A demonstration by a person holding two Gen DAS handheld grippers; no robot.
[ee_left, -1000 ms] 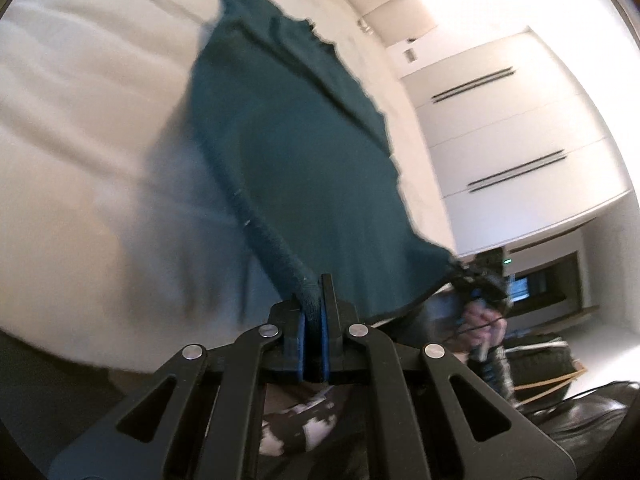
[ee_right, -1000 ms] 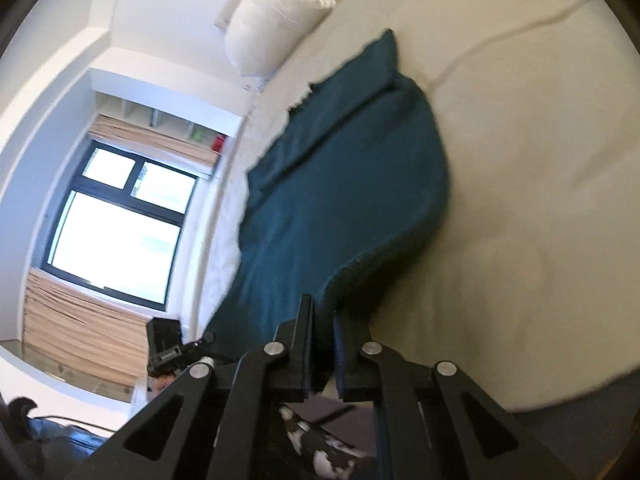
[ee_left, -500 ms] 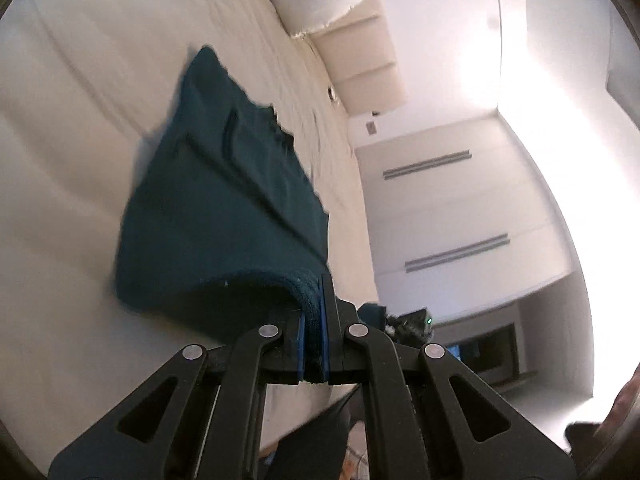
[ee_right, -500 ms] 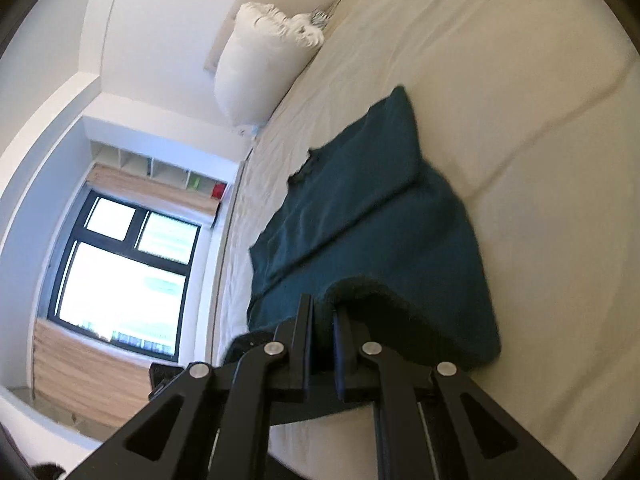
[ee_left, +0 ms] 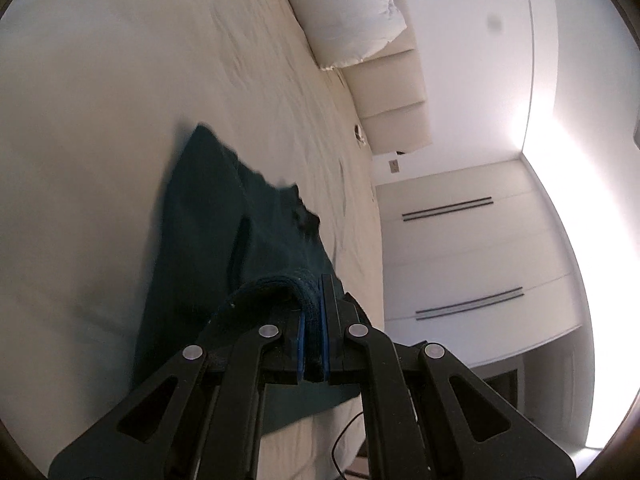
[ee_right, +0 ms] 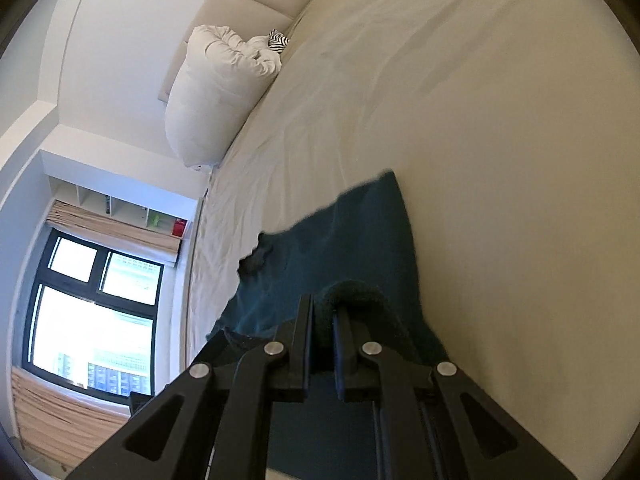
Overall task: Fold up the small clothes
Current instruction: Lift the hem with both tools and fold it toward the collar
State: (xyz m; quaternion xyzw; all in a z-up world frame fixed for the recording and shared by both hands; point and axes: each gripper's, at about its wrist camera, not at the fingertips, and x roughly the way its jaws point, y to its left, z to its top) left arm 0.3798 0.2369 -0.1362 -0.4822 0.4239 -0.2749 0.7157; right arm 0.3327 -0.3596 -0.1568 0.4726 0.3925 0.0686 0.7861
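A dark teal garment [ee_left: 208, 240] lies spread on the cream bed sheet [ee_left: 100, 120]; it also shows in the right wrist view [ee_right: 352, 240]. My left gripper [ee_left: 314, 320] is shut on a thick rolled hem of the teal garment, held over the lower layer. My right gripper [ee_right: 324, 320] is shut on the other end of the same hem, doubled back over the cloth. The near part of the garment is hidden under both grippers.
A white rolled duvet [ee_right: 212, 92] and a padded headboard [ee_left: 392, 92] lie at the far end of the bed. White wardrobe doors [ee_left: 460, 260] stand to the right, a window [ee_right: 92, 312] to the left. A small zebra-patterned item [ee_right: 278, 40] lies by the duvet.
Both grippers have carried the held hem forward and down over the garment, toward the headboard. The garment was hanging lifted; now it lies on the bed with the near part doubled over.
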